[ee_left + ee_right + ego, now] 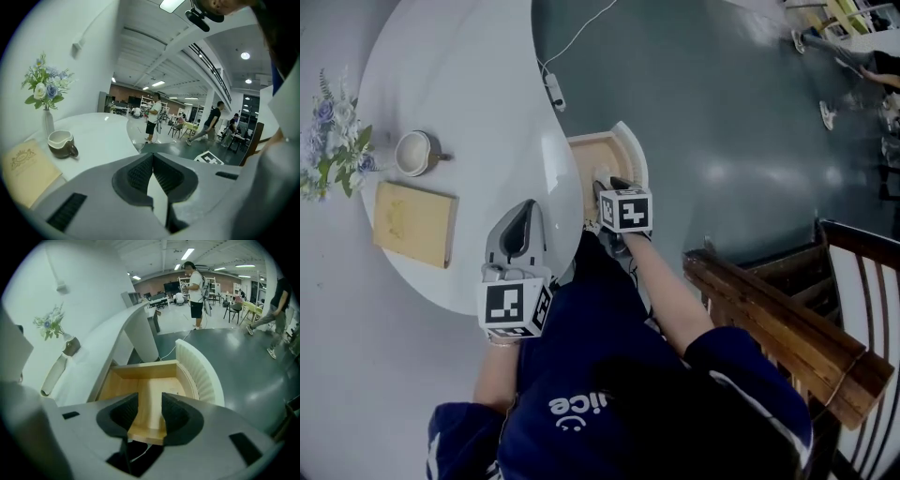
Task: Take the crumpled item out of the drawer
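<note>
The drawer stands pulled out from the round white table, its ribbed white front curving round a bare wooden floor. My right gripper hangs over the drawer's near end, open, and only wood shows in the gap between its jaws. No crumpled item shows in the right gripper view. In the head view a pale patch sits by the jaw tips; I cannot tell what it is. My left gripper rests over the table's near edge, shut and empty.
On the table are a cup, a tan book and a vase of flowers. A cable with an adapter runs off the table's far edge. A wooden chair stands at the right. People walk in the hall behind.
</note>
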`<state>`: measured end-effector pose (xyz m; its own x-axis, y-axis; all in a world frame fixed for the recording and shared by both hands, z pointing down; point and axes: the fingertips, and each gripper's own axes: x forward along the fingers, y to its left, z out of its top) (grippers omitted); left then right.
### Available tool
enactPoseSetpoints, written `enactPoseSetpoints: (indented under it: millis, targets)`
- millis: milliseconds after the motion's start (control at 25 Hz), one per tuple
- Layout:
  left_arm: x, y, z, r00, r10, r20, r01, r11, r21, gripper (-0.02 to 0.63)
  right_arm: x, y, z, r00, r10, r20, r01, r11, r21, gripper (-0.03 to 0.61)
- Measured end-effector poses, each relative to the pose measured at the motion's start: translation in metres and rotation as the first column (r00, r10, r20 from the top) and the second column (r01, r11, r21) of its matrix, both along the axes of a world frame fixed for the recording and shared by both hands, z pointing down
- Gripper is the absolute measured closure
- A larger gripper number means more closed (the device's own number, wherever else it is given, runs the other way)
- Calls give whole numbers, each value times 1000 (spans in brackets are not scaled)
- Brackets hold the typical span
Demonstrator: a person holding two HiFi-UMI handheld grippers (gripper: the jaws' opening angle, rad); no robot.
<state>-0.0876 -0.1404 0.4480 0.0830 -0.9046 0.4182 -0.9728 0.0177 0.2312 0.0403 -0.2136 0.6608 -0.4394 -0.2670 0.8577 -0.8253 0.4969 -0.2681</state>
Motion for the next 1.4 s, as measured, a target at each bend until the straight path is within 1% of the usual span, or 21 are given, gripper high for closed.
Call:
enactPoseSetpoints:
  millis: [160,240,360,600,760,880,960,1280,1320,1400]
  targets:
    - [0,-3,5,1000,-21,3,21,1000,-22,609,5,-8,30,996,-24,-80,20,999,-49,394]
    - [1,-5,9,1000,-22,4,22,999,-33,609,0,-11,40,996,-36,-84,30,997,-77,394]
    - [3,-10,15,1000,-18,7,19,999,-51,609,-10,-19,56,996,-24,-88,13,992,-126,388]
    - [1,-23,20,1000,-23,17,24,997,-68,609,-4,-24,90,984,-10,-180,-34,970,-240,380]
    - [-5,-27,24,999,-40,22,42,995,-85,609,-3,-24,111,971,-46,-236,-25,958,-287,380]
    - [-9,-26,27,998,-50,23,52,993,-104,609,-5,-25,124,958,-110,-266,27,954,-297,370]
    - [-9,-21,29,998,-52,21,55,991,-122,609,-5,-25,132,947,-135,-292,44,954,-298,370]
    - [-7,-11,40,999,-36,23,40,983,-177,609,-5,-25,151,929,-138,-343,21,946,-322,371]
    - [-7,-11,42,999,-35,25,39,983,-181,609,-4,-26,153,927,-136,-349,17,946,-323,378]
    - [-8,-11,43,999,-39,30,43,982,-185,609,-3,-26,154,923,-137,-360,13,945,-326,417]
